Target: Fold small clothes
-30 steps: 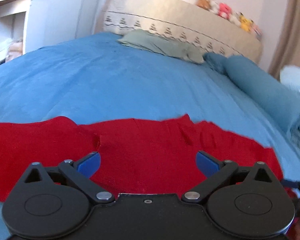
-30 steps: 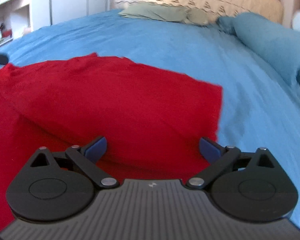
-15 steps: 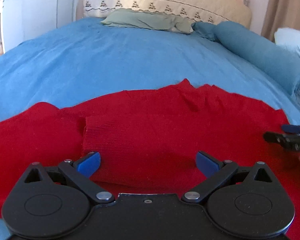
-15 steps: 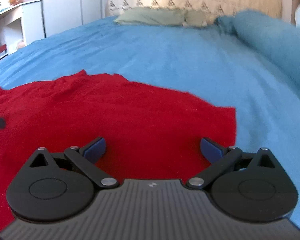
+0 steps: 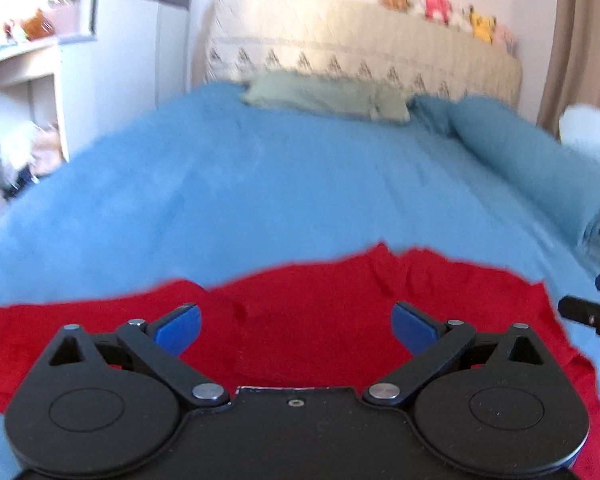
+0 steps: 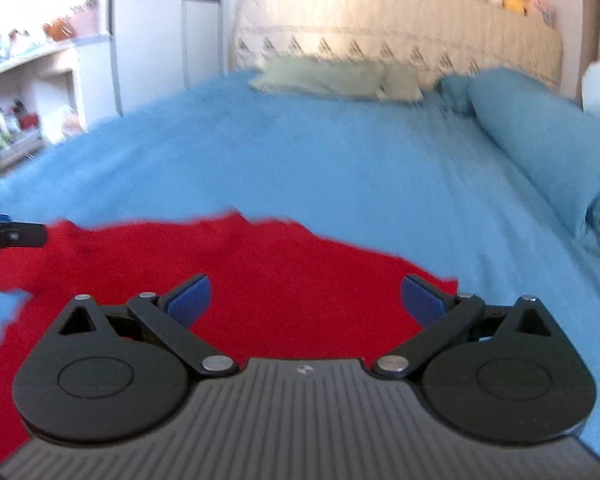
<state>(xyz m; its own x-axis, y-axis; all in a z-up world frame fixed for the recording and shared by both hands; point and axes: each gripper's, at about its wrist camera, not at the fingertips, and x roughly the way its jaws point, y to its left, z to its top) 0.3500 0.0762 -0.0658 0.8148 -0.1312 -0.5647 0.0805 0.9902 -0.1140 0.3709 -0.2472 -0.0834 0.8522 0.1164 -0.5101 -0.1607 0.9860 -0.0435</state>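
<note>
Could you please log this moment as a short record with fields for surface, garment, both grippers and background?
surface: blue bedspread
garment: red garment, spread on the bedspread, far edge uneven, not visibly folded
left gripper: open, over the garment, nothing between its fingers
right gripper: open, over the garment near its right edge, nothing held
background: green pillow and blue bolster by the headboard, with plush toys on top
image quality: both views blurred
</note>
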